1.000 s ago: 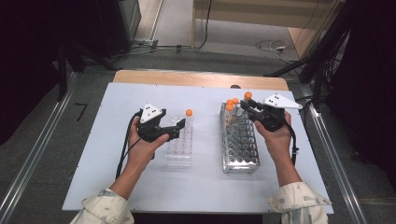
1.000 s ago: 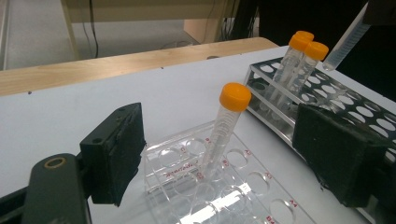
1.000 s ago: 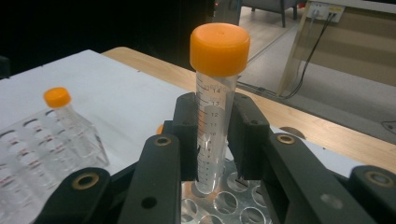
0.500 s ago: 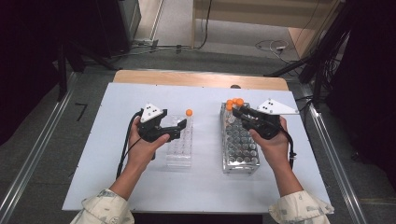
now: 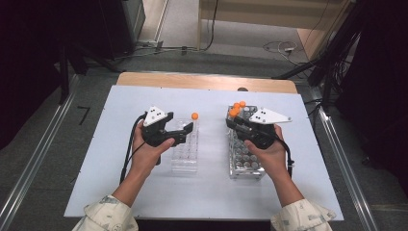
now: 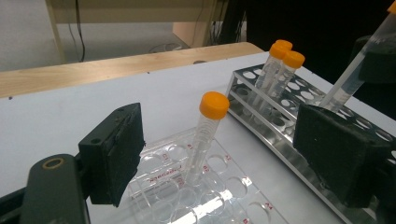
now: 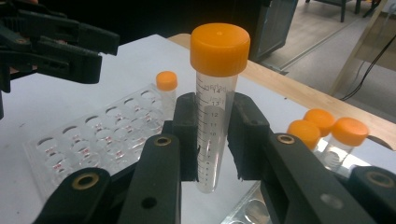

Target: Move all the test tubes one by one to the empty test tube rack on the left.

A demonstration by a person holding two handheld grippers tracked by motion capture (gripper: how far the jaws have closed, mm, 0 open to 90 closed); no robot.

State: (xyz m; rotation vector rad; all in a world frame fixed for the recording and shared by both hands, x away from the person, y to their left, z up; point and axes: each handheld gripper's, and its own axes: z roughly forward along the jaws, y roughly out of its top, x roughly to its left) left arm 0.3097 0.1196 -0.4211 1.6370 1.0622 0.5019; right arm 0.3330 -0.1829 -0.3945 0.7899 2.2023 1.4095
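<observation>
My right gripper (image 7: 215, 135) is shut on a clear graduated tube with an orange cap (image 7: 217, 107), held upright. In the high view this right gripper (image 5: 234, 123) hangs over the far left corner of the metal rack (image 5: 246, 161), next to two capped tubes (image 5: 239, 104) that stand in it. My left gripper (image 5: 186, 131) lies over the clear plastic rack (image 5: 184, 156), and its jaws stand open (image 6: 229, 158). One orange-capped tube (image 6: 205, 135) leans in a hole of that rack, just beyond the open jaws.
The white board (image 5: 115, 183) bears both racks. A wooden strip (image 5: 207, 82) runs along its far edge. Cables lie on the floor beyond (image 5: 279, 47). The metal rack (image 6: 275, 126) has many bare holes.
My right gripper has carried the held tube leftwards, from over the metal rack's far right side to its far left corner. The left gripper has stayed put.
</observation>
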